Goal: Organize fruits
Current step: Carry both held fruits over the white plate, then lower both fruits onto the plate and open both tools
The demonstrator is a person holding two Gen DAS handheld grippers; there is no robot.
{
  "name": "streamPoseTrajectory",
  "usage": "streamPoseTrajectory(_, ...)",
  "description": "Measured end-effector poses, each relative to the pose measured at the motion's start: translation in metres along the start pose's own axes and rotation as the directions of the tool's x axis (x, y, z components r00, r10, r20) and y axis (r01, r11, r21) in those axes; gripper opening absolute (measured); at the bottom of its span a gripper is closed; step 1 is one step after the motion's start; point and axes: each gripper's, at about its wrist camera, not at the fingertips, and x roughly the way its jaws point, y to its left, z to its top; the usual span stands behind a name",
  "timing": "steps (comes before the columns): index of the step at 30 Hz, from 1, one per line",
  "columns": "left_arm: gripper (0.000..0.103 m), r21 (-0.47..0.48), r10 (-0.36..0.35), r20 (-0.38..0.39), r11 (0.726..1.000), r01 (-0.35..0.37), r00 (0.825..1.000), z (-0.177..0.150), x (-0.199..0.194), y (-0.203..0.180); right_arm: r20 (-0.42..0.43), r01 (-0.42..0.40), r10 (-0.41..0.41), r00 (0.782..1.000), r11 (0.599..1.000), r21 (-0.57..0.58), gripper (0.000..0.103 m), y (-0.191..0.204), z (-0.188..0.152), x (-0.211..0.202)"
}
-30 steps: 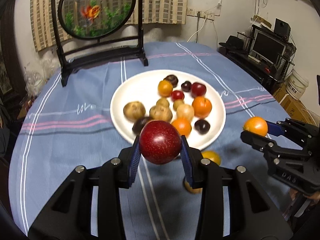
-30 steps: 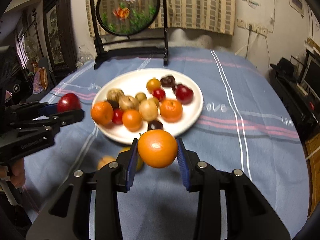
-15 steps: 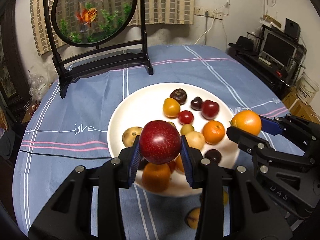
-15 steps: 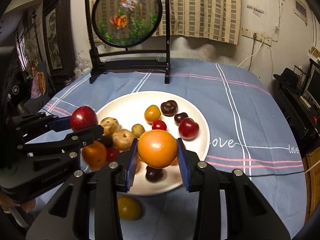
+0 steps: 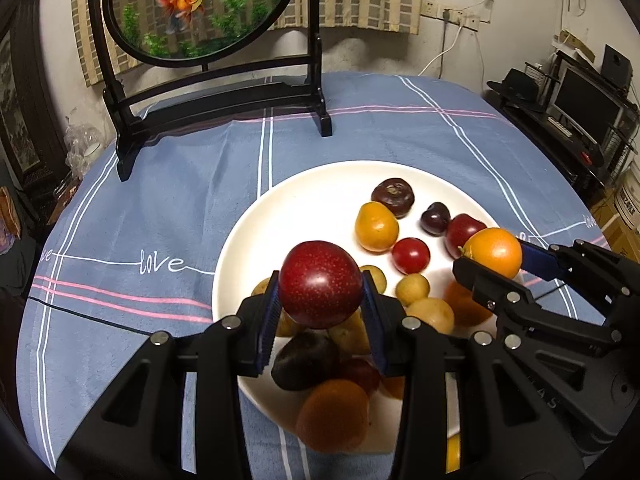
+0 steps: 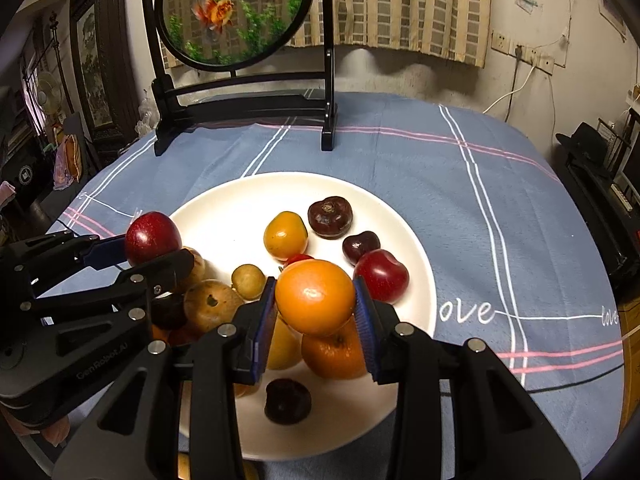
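My left gripper is shut on a dark red plum and hangs over the near left part of a white plate. My right gripper is shut on an orange above the plate's near middle. Each gripper shows in the other's view: the right gripper with the orange at the right, the left gripper with the plum at the left. The plate holds several fruits: oranges, red and dark plums, brown and yellow ones. Some lie hidden under the fingers.
A blue striped tablecloth covers the round table. A black stand with a round goldfish screen rises at the table's far side. A yellow fruit lies on the cloth just off the plate's near edge. Shelves with a monitor stand at the right.
Both grippers moved forward from in front of the plate to above it, each still holding its fruit. The plate and screen now loom larger and nearer.
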Motion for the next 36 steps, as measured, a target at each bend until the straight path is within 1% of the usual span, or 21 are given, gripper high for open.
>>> streamPoseTrajectory(14, 0.039, -0.012, 0.019, -0.045, 1.0, -0.019, 0.999, 0.002, 0.021, -0.002, -0.051, 0.001, 0.002, 0.999, 0.999, 0.04, 0.038, -0.004, 0.003, 0.026)
streamPoseTrajectory(24, 0.039, -0.025, 0.024, -0.065, 0.999, -0.025, 0.998, -0.001, 0.028, -0.002, -0.059, 0.012, -0.009, 0.998, 0.998, 0.054, 0.038, -0.006, 0.002, 0.029)
streamPoseTrajectory(29, 0.04, -0.028, 0.029, -0.07, 0.999, -0.031, 0.997, -0.001, 0.032, -0.001, -0.076, 0.008, -0.001, 0.997, 0.996, 0.091, 0.038, -0.01, 0.004, 0.034)
streamPoseTrajectory(31, 0.043, -0.033, 0.024, -0.071, 0.999, -0.027, 0.997, -0.001, 0.032, -0.001, -0.08, 0.005, 0.004, 0.997, 0.995, 0.104, 0.038, -0.012, 0.003, 0.035)
streamPoseTrajectory(33, 0.048, -0.049, 0.017, -0.07, 0.999, -0.02, 0.997, 0.0, 0.033, 0.002, -0.08, 0.002, 0.007, 0.997, 0.993, 0.118, 0.038, -0.014, 0.003, 0.034)
streamPoseTrajectory(35, 0.05, -0.057, 0.004, -0.063, 0.998, -0.007, 0.998, 0.0, 0.033, 0.003, -0.075, 0.001, 0.008, 0.997, 0.992, 0.13, 0.039, -0.015, 0.003, 0.032)
streamPoseTrajectory(36, 0.052, -0.062, -0.015, -0.054, 0.998, 0.012, 0.998, 0.001, 0.033, 0.004, -0.071, 0.003, 0.007, 0.997, 0.99, 0.139, 0.04, -0.017, 0.003, 0.031)
